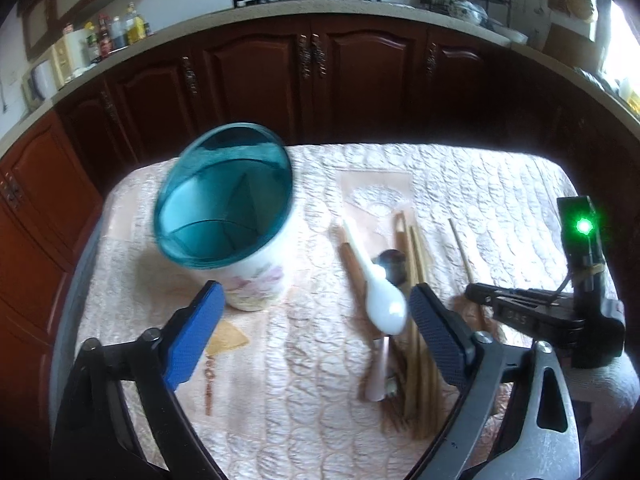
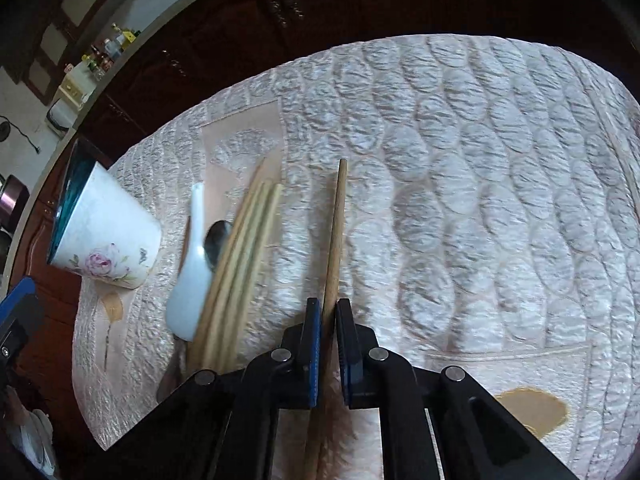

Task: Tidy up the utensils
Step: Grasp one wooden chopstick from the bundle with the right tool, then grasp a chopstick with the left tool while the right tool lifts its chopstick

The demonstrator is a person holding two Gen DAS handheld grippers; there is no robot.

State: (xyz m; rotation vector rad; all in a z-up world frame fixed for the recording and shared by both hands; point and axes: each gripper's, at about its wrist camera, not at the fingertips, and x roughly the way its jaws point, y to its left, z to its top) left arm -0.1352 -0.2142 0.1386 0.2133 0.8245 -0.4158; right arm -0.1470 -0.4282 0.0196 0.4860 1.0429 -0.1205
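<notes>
White floral cup [image 1: 240, 240] upright; beside it lie white spoon [image 1: 380, 296], metal spoon [image 1: 390, 264], chopsticks [image 1: 416, 280] — one chopstick [image 2: 335, 236] apart.

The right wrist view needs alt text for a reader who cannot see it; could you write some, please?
The right tool grips a single wooden chopstick lying on a quilted cloth. Left of it lie more chopsticks, a white spoon and a floral cup.

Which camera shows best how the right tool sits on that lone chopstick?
The right wrist view: the right tool has its pads closed around the single chopstick, apart from the bundle. The left wrist view shows that tool only side-on, hiding the contact.
</notes>
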